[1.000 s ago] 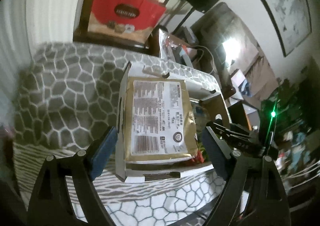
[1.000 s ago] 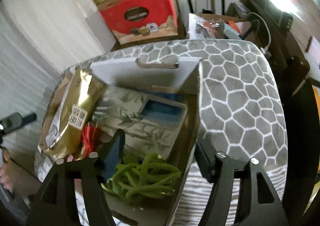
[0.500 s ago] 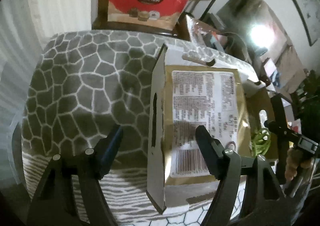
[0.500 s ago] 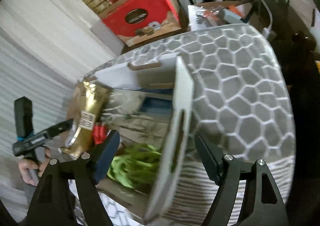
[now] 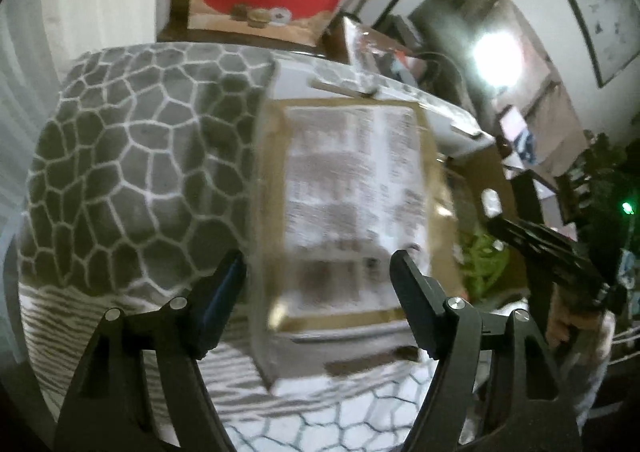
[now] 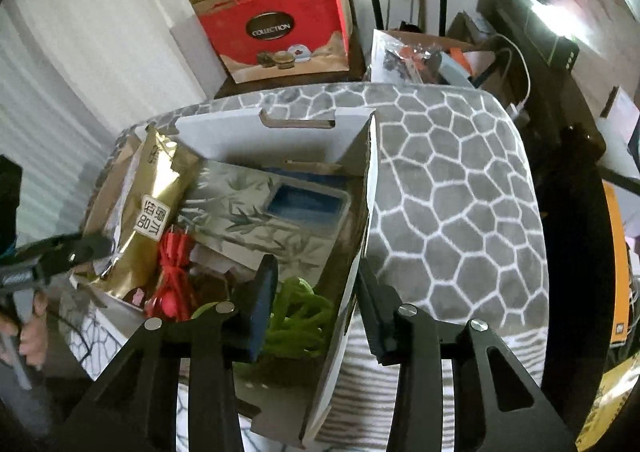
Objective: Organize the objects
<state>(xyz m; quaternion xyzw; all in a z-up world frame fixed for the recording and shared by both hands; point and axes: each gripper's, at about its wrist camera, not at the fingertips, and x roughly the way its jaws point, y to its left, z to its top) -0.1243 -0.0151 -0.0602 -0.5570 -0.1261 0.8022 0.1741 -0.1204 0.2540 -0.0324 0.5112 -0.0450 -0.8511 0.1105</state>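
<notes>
here the box wall (image 6: 352, 252) stands between the right gripper (image 6: 316, 292) jaws — closing.

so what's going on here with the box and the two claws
A person holds a claw in each hand over an open cardboard box on a grey patterned blanket. The right claw straddles the box's right wall, one finger inside near the green cord, and its jaws have just been closing around that wall. The left claw straddles the left wall, one finger over the gold packet, its jaws having just narrowed. The packet, a bamboo-print box and a red cord lie inside.
</notes>
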